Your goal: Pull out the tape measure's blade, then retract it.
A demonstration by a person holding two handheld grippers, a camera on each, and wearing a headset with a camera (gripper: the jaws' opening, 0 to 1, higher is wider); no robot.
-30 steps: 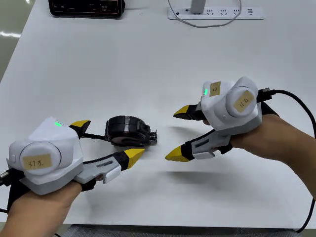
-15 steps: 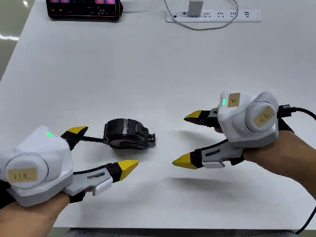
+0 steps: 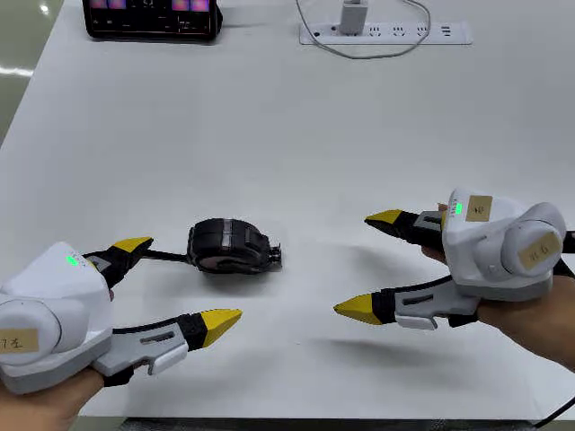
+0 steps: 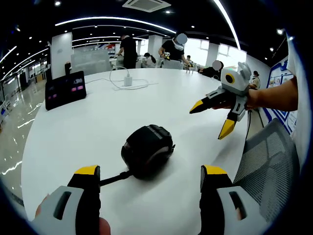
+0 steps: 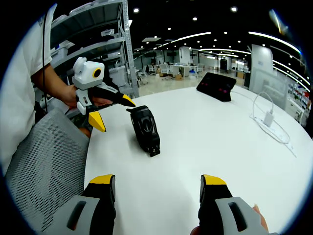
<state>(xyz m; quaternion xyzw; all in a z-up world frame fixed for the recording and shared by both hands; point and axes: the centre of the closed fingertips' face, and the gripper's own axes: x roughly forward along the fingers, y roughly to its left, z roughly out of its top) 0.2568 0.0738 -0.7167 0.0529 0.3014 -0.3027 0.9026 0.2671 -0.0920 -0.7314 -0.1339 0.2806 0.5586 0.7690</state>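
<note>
Left gripper [image 3: 184, 279] at the near left of the table [image 3: 269, 135] — jaws spread wide, nothing between them. Right gripper [image 3: 354, 263] at the near right, jaws likewise apart and empty, tips pointing left.

Tape measure [image 3: 232, 247] lies on the table between the two grippers. It is just beyond the left gripper's tips and well apart from the right one. Case is black. Blade is inside the case, with the hook [image 3: 278, 258] at the mouth on the side facing the right gripper.

Thin black strap [image 3: 166, 255] runs from the case's other end up to the left gripper's farther jaw tip — cannot tell whether they touch.

Far edge: dark tablet [image 3: 151, 16], screen lit, at the left. To its right is a white power strip [image 3: 386, 33] with a charger [image 3: 351, 15] plugged in and a cable [image 3: 422, 20] looping beside it.
</note>
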